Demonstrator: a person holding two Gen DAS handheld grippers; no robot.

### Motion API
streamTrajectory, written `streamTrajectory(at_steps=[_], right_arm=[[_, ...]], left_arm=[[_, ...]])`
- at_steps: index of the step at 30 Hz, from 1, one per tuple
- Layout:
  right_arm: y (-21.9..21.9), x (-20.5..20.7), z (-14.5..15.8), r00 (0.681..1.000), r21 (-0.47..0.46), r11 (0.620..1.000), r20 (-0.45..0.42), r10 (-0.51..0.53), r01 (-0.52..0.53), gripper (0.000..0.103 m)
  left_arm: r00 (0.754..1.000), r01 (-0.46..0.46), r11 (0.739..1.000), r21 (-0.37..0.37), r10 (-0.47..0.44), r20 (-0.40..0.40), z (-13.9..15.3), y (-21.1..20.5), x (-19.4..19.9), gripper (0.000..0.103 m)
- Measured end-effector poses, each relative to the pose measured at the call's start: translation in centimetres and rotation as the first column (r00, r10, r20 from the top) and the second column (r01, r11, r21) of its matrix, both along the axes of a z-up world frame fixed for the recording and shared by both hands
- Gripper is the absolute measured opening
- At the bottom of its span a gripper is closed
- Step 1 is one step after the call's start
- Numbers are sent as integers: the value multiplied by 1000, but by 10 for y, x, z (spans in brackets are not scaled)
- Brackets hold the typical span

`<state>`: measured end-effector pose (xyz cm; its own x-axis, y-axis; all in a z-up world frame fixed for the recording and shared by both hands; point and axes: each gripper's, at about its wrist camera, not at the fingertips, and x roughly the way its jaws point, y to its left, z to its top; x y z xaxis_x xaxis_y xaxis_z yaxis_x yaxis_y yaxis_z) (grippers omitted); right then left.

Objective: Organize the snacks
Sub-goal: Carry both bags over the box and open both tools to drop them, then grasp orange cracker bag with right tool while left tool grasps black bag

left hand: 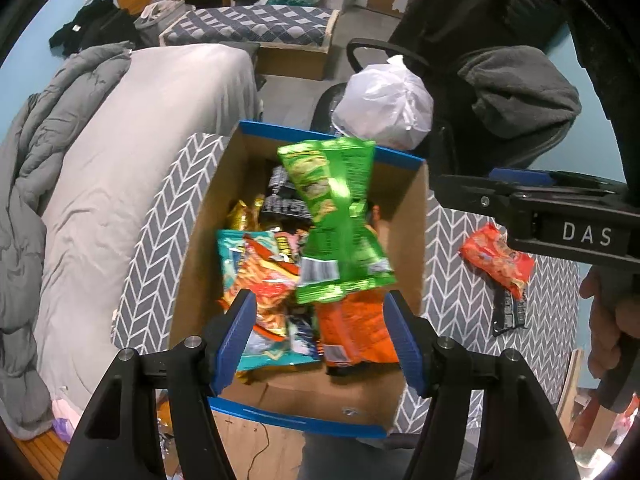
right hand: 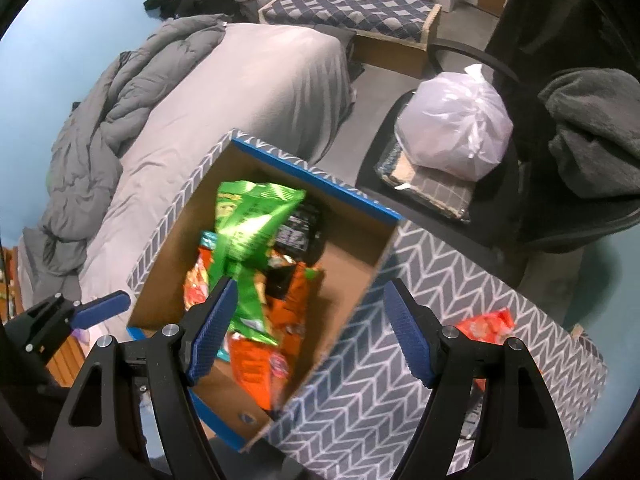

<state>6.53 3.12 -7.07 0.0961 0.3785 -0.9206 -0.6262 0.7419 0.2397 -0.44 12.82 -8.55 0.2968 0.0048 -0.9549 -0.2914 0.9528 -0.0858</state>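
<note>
Left wrist view: the left tool (left hand: 320, 332) points down over an open cardboard box (left hand: 412, 216) with blue rims, its blue pads spread apart with nothing between them. A green bag (left hand: 340, 216), blurred, sits above the heap of snacks in the box, clear of both pads; whether it rests on the heap cannot be told. Under it lie an orange bag (left hand: 356, 332), a teal bag (left hand: 230, 252) and dark packets (left hand: 284, 200). The box stands on a counter (left hand: 452, 280) covered in grey chevron cloth. To the right on that cloth lies a red packet (left hand: 496, 260). The right tool's arm enters at the right edge, with a hand (left hand: 608, 320) below it.

Right wrist view: the right tool (right hand: 310, 332) also stands apart, empty. The green bag (right hand: 248, 248) sits over the box (right hand: 360, 264), just beside the left-hand pad; contact cannot be told. The red packet (right hand: 486, 324) lies behind the right-hand finger. Beyond are a bed (right hand: 260, 80) and a white bag (right hand: 456, 128) on a chair.
</note>
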Motion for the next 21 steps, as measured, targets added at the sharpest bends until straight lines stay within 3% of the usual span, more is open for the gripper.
streamTrajectory(at_steps=[14,21], right_arm=[[-78,20,-10,999,-43,998,-1,-48,48,78],[-125,39,-38,998,-109,993,-24,-50,47,79]], left_arm=[[996,77,997,-12,-77,-34,-4,-74,31,67],[990,123,992,-18,-124,-70,-19,-120,51,67]])
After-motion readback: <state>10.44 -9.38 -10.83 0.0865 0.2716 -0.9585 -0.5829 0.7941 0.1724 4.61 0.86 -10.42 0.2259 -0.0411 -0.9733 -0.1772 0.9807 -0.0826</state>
